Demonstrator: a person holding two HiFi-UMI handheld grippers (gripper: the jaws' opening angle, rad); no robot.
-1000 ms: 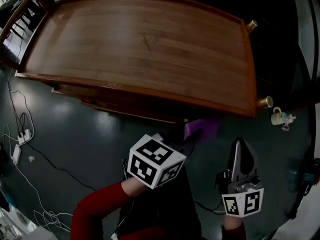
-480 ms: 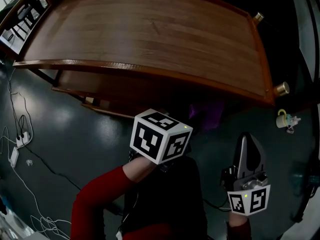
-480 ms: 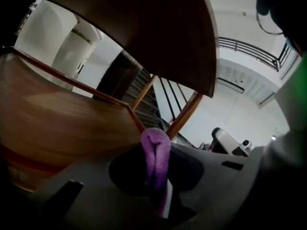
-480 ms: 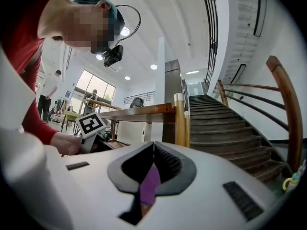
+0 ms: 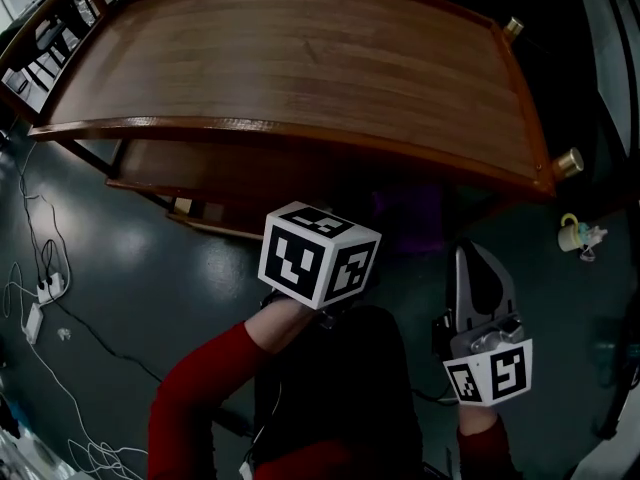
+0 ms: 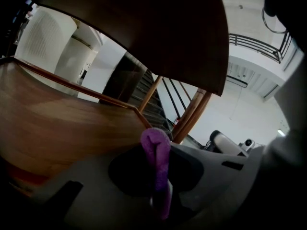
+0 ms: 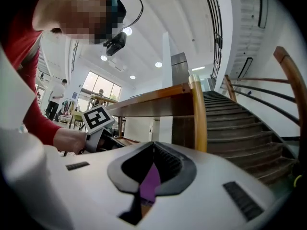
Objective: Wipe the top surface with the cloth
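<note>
The left gripper (image 6: 156,153) pinches a purple cloth (image 6: 155,140). The cloth stands on edge as a folded strip in the seam between the jaws. Its long axis runs along them, and its rounded fold points away from the hand toward the table's lower shelf (image 6: 53,121). In the head view the cloth shows only as a dim purple patch (image 5: 408,208) in the shadow beneath the near edge of the wooden table top (image 5: 300,58), right of centre and just past the left gripper's marker cube (image 5: 320,254). The top's long axis runs left to right, and a brass knob (image 5: 568,161) sits at its near right corner.

The right gripper (image 7: 153,145) is off to the right and nearer the person, pointing away toward the table, well apart from the cloth. Its jaws are pressed together at the tips. A sliver of purple shows in the slot below the point where they meet, and I cannot tell what it is. A staircase (image 7: 244,128) rises beyond it.

White cables (image 5: 40,288) lie on the dark floor at the left, and a small pale cup (image 5: 578,236) stands on the floor at the right
</note>
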